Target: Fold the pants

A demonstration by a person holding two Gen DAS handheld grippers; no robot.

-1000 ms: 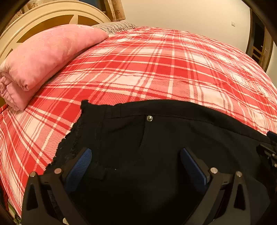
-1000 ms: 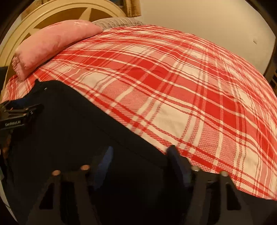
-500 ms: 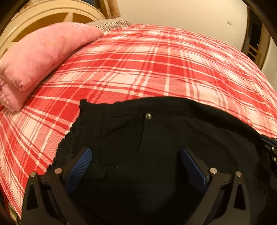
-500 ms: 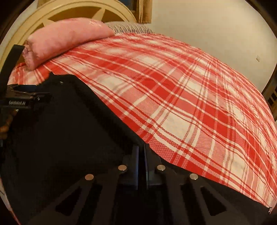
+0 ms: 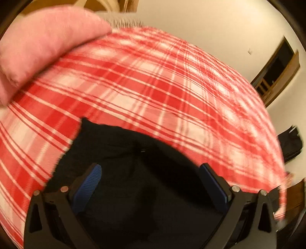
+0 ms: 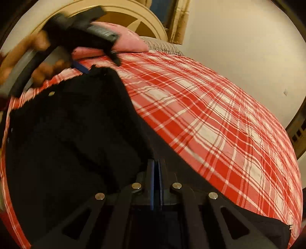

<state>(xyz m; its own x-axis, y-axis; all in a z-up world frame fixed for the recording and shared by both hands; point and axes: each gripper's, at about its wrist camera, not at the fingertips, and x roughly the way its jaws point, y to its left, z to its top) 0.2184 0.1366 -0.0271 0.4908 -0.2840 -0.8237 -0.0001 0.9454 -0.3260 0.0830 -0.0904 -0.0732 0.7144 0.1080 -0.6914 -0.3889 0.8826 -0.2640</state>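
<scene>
Black pants (image 5: pixel 133 153) lie on a red and white plaid bed cover (image 5: pixel 153 86). My left gripper (image 5: pixel 151 180) hangs over the waist end, its blue pads (image 5: pixel 89 182) wide apart and open, with the black cloth below and between them. In the right wrist view my right gripper (image 6: pixel 156 168) is shut, pads together, on an edge of the pants (image 6: pixel 76 134), and the cloth rises in a fold to its left. A hand (image 6: pixel 44 70) holds the left gripper (image 6: pixel 97 64) at the pants' far corner.
A pink pillow (image 5: pixel 42 44) lies at the head of the bed by a cream headboard (image 6: pixel 124 17). Bare plaid cover (image 6: pixel 210 115) stretches to the right. A wooden doorway (image 5: pixel 275 70) and a dark object (image 5: pixel 290 143) stand beyond the bed's right edge.
My right gripper shut on the pants' edge and moved left, drawing the cloth up into a fold. My left gripper rose and turned while staying open; its view is now blurred.
</scene>
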